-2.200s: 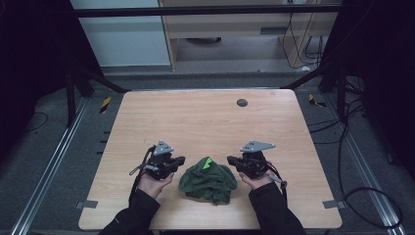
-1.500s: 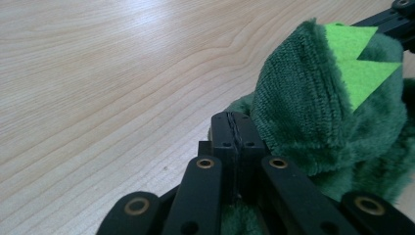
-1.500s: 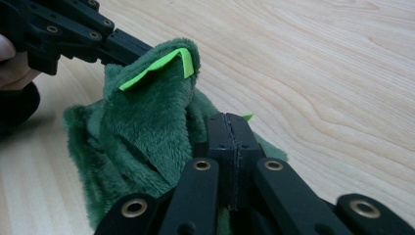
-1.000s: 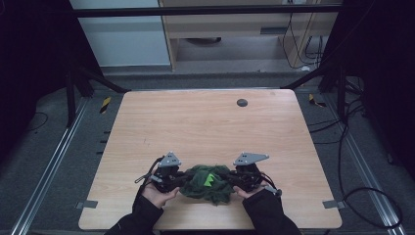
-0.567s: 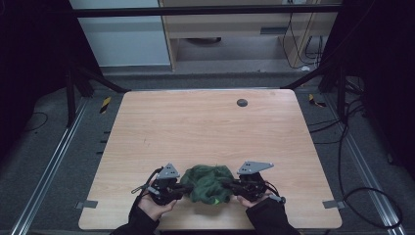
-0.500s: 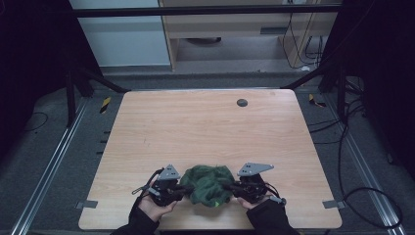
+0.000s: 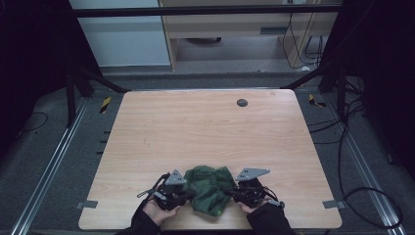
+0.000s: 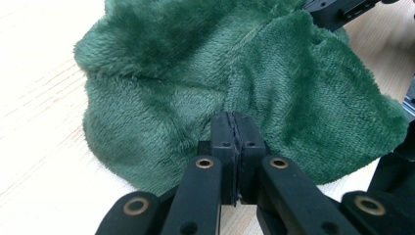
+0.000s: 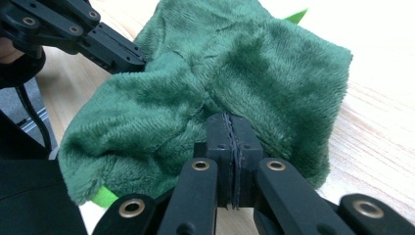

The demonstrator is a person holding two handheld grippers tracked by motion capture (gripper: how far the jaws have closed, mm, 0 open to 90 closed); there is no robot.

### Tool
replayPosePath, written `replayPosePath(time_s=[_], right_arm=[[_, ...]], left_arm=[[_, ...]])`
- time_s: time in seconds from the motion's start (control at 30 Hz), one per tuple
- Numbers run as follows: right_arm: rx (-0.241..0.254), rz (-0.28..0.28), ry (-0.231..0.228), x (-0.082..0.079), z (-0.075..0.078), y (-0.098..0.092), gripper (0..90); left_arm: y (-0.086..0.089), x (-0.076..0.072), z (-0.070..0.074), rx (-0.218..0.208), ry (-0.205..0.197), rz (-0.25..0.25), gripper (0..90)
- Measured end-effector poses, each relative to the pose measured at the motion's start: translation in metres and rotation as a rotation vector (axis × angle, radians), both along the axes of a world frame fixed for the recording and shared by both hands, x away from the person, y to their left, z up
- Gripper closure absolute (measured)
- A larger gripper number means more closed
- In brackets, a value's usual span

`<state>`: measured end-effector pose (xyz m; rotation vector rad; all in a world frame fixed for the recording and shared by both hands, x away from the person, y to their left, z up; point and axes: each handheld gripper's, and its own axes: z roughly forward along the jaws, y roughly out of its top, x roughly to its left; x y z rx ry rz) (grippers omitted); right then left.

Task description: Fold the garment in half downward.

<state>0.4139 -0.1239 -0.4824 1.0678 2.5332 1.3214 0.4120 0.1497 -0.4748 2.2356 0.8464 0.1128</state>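
- The left gripper (image 8: pixel 234 117) and right gripper (image 9: pixel 230 120) were each clamped tight on an edge of the green fleece cloth (image 7: pixel 209 187), bunched near the table's (image 7: pixel 205 127) front edge
- Done well, both would lift and spread together, evenly
- Count: one cloth, two grippers

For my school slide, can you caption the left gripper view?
Left gripper pinching a fuzzy green cloth on a wooden table.
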Motion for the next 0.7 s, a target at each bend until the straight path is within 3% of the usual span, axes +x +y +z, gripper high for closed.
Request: replayPosePath(time_s=[0.17,0.4,0.7], right_arm=[[0.009,-0.002,-0.011,0.0,0.002,0.0,87.2],[0.058,-0.024,-0.054,0.001,0.012,-0.008,83.9],[0.071,-0.15,-0.126,0.007,0.025,-0.039,78.2]], left_arm=[[0.003,0.0,0.006,-0.02,-0.025,0.015,87.4],[0.018,0.003,0.018,-0.047,-0.068,0.073,82.9],[0.046,0.011,0.025,-0.057,-0.108,0.177,77.9]])
